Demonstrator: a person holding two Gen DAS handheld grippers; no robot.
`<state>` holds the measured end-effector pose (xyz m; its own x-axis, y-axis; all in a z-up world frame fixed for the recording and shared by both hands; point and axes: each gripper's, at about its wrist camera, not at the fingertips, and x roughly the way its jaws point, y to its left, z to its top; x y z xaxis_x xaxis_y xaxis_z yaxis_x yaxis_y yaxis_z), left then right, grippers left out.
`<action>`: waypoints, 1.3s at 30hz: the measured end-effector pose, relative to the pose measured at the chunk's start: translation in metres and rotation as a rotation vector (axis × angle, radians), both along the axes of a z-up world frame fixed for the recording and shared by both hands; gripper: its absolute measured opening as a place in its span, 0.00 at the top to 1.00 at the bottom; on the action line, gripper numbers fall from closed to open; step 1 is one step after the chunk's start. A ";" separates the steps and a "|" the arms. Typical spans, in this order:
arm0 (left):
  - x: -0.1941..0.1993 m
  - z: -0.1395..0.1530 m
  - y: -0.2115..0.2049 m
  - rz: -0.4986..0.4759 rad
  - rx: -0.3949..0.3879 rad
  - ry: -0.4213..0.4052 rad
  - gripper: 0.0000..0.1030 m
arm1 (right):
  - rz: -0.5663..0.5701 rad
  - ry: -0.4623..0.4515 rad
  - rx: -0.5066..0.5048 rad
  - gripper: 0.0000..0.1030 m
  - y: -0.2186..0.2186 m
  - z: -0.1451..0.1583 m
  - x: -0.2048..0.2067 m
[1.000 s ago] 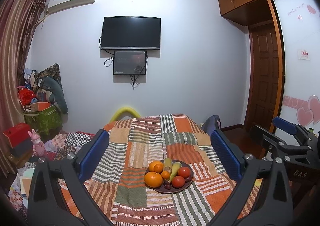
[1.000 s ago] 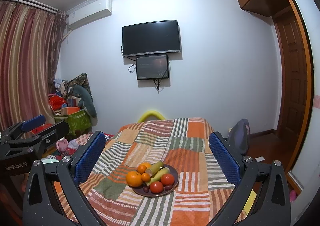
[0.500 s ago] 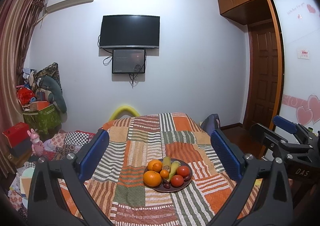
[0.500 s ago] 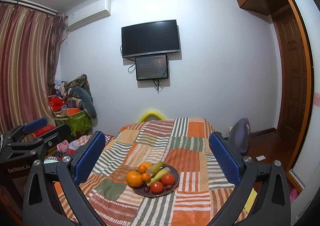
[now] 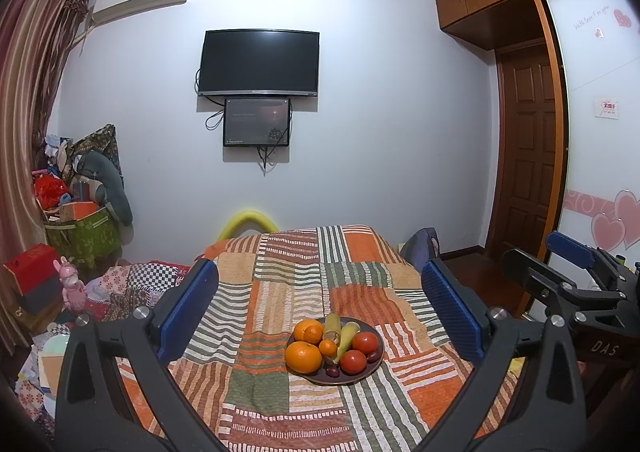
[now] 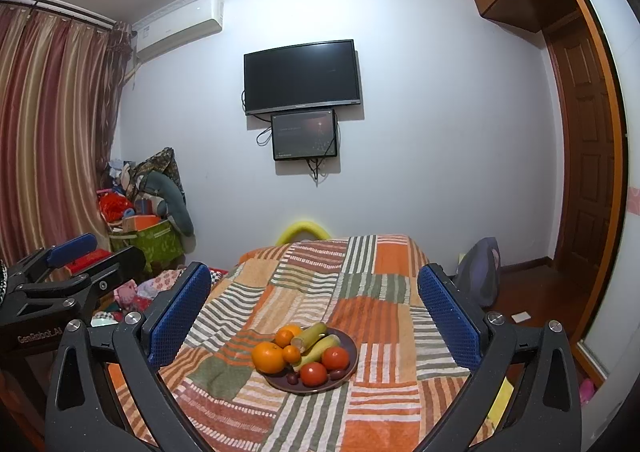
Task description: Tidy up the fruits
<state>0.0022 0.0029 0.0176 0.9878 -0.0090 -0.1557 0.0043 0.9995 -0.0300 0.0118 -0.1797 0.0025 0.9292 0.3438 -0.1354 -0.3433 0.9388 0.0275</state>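
Left gripper (image 5: 320, 304): you hold it above the near end of the table with its blue-padded jaws spread wide and nothing between them.
Right gripper (image 6: 314, 304): also spread wide and empty, hovering beside your left one; each shows at the edge of the other's camera.
Plate (image 5: 370, 368): a dark round plate on the striped patchwork cloth (image 5: 280, 280), ahead of and below both grippers, touched by neither.
Oranges: your biggest one (image 5: 303, 357) sits at the plate's front left, with smaller ones (image 5: 309, 331) behind it and one small one (image 5: 328, 348) in the middle.
Tomatoes: two red ones (image 5: 365, 342) on the right side of the plate, one nearer you (image 5: 353, 361).
Corn: two cobs (image 5: 347, 334) lying side by side across the plate's middle, pointing away from you.
Small dark fruit (image 5: 333, 372): a few at the front rim; you cannot tell what kind.
Room: a dark television (image 5: 259, 63) hangs on the far wall above a smaller screen (image 5: 257, 122).
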 end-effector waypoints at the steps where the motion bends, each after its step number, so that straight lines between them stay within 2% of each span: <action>1: 0.000 0.000 0.000 0.000 0.001 0.000 0.00 | -0.001 0.000 -0.001 0.00 0.000 0.000 0.000; 11: 0.004 -0.001 0.000 -0.028 -0.009 0.017 0.00 | 0.000 -0.002 -0.002 0.00 0.001 0.001 -0.001; 39: 0.007 -0.004 0.001 -0.031 -0.011 0.024 0.00 | -0.012 0.014 -0.012 0.00 0.000 -0.004 0.006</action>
<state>0.0090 0.0039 0.0132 0.9829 -0.0418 -0.1794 0.0349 0.9985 -0.0415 0.0174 -0.1798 -0.0011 0.9311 0.3313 -0.1528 -0.3321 0.9430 0.0208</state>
